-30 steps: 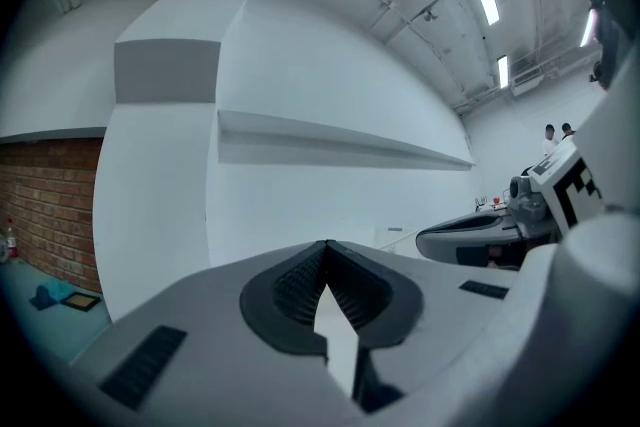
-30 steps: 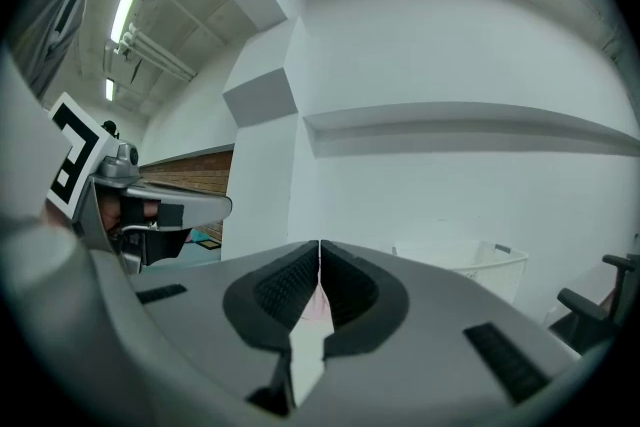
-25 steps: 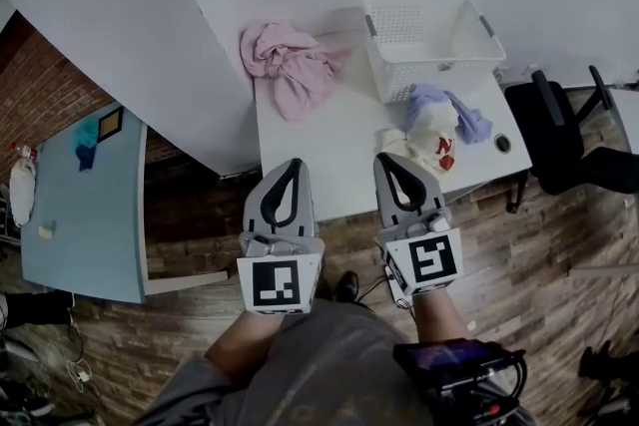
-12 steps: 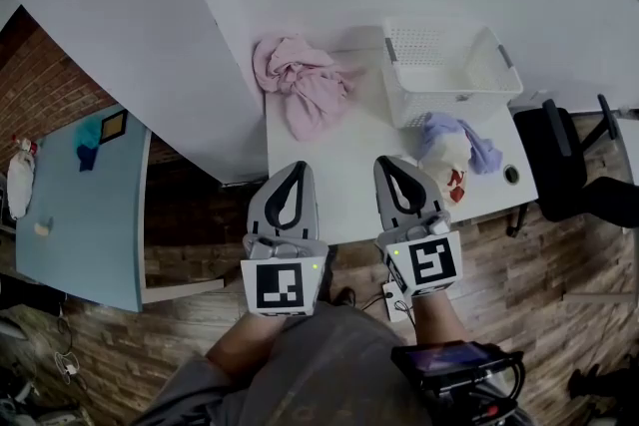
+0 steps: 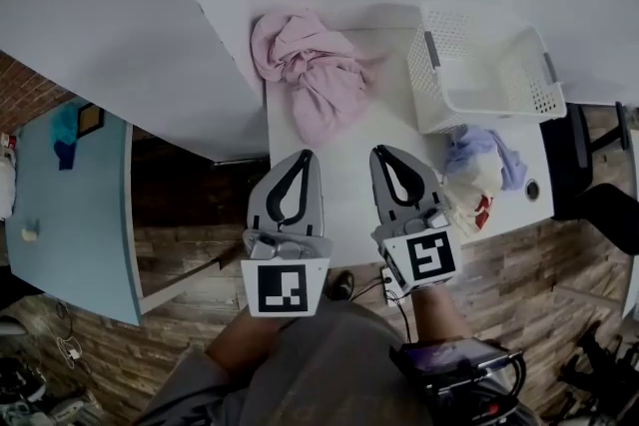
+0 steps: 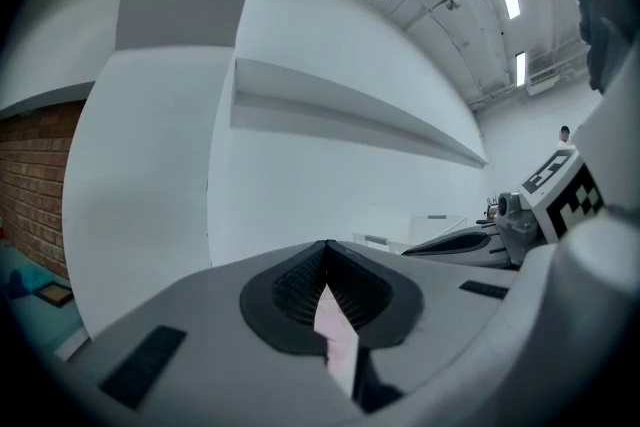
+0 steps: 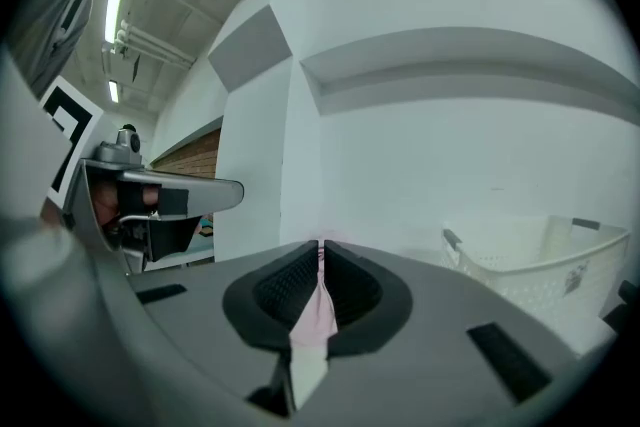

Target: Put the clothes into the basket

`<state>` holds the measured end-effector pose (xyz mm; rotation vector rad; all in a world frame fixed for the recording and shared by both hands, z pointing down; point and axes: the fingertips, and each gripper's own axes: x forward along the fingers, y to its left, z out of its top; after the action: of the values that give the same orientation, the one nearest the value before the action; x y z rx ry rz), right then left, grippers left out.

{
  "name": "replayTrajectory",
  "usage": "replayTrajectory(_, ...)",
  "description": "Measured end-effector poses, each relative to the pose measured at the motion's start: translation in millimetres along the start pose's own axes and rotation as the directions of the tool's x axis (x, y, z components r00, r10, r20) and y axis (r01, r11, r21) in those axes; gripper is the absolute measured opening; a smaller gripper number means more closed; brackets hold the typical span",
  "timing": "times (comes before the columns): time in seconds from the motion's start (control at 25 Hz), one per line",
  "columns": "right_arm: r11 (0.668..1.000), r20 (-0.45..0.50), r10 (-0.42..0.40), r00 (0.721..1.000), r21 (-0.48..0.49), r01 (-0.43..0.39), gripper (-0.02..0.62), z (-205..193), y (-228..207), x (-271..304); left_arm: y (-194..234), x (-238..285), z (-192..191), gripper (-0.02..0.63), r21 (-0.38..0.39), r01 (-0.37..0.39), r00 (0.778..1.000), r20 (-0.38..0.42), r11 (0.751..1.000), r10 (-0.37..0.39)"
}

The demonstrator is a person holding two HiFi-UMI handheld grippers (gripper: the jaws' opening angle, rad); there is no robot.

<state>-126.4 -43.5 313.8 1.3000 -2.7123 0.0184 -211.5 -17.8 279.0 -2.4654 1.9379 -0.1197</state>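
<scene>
A crumpled pink garment [image 5: 312, 70] lies at the back left of the white table [image 5: 349, 185]. The white slatted basket [image 5: 486, 65] stands empty at the back right, and shows again in the right gripper view [image 7: 545, 260]. A lavender, white and red pile of clothes [image 5: 479, 173] lies in front of the basket. My left gripper [image 5: 306, 156] and right gripper [image 5: 378, 152] hover side by side over the table's near half, short of the pink garment. Both are shut with nothing held. Their jaws also show closed in the gripper views [image 6: 326, 246] [image 7: 320, 245].
A black office chair [image 5: 604, 210] stands right of the table. A light blue table [image 5: 70, 205] is at the left over a wooden floor. White wall panels rise behind the table. A dark device [image 5: 454, 356] sits at the person's waist.
Both grippers have moved forward, further over the table. The table, clothes and basket now look larger and sit further right in the head view. The jaws stayed shut.
</scene>
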Motion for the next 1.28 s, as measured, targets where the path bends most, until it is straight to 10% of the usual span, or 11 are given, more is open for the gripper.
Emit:
replayTrajectory(0.88, 0.996, -0.354, 0.081, 0.932, 0.056, -0.065, 0.370, -177.5, -30.2, 185.2, 84.5, 102.1, -123.8, 0.009, -0.068, -0.051, 0.974, -0.226, 0.996, 0.034)
replayTrajectory(1.04, 0.999, -0.408, 0.044, 0.912, 0.005, -0.046, 0.340, -189.1, -30.7, 194.1, 94.2, 101.4, -127.4, 0.009, -0.070, -0.075, 0.970, -0.237, 0.995, 0.057)
replayTrajectory(1.16, 0.999, -0.424, 0.028, 0.905, -0.022, -0.041, 0.081, -191.9, -33.2, 194.9, 98.4, 100.6, -125.8, 0.009, -0.060, -0.082, 0.970, -0.235, 0.995, 0.065)
replayTrajectory(1.28, 0.999, -0.411, 0.033, 0.911, -0.020, -0.045, 0.054, -188.0, -30.2, 190.9, 100.1, 98.3, -127.7, 0.009, -0.059, -0.091, 0.968, -0.240, 0.994, 0.074)
